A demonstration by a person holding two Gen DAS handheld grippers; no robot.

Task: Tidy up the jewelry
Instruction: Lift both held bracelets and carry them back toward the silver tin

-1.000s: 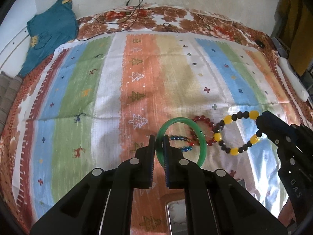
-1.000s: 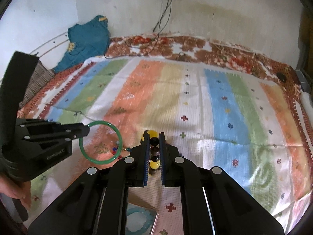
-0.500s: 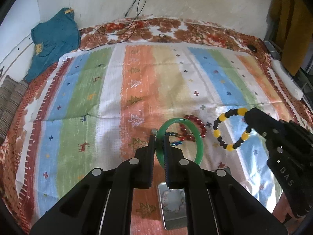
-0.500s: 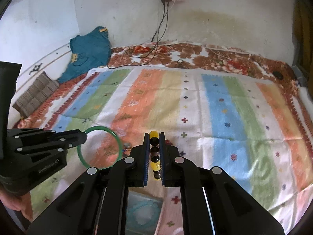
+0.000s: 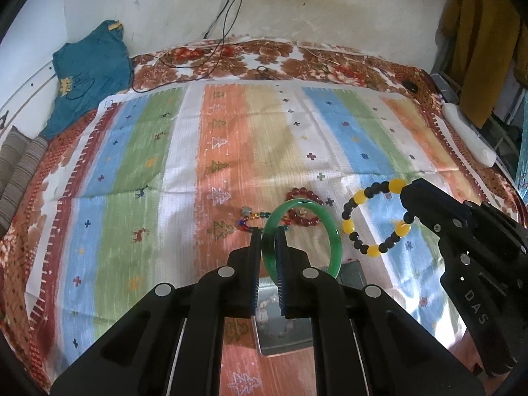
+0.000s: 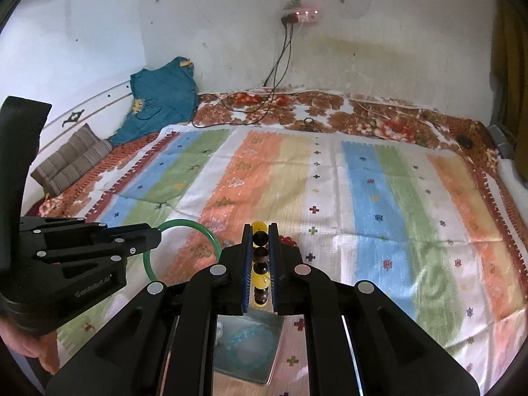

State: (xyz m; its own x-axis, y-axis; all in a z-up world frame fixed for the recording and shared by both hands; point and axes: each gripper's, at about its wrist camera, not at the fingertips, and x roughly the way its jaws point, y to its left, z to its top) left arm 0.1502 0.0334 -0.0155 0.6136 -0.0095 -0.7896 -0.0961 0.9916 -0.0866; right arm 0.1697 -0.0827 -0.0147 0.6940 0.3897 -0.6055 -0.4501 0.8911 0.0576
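Stained, off-white plaster wall [image 6: 363, 49] at rear, yellowed patch near centre. Power strip [image 6: 300, 16] mounted high, indicator lights lit, black cables [image 6: 280, 72] trailing down onto bedding. Floral brown bedspread [image 5: 297, 59] under striped multicolour cloth [image 5: 165, 151] (creased, small cross and tree motifs). Teal garment [image 5: 89, 76] heaped at left corner; striped cushions [image 6: 72, 161] below. Mustard fabric [image 5: 475, 43] hanging right. Daylight, diffuse.
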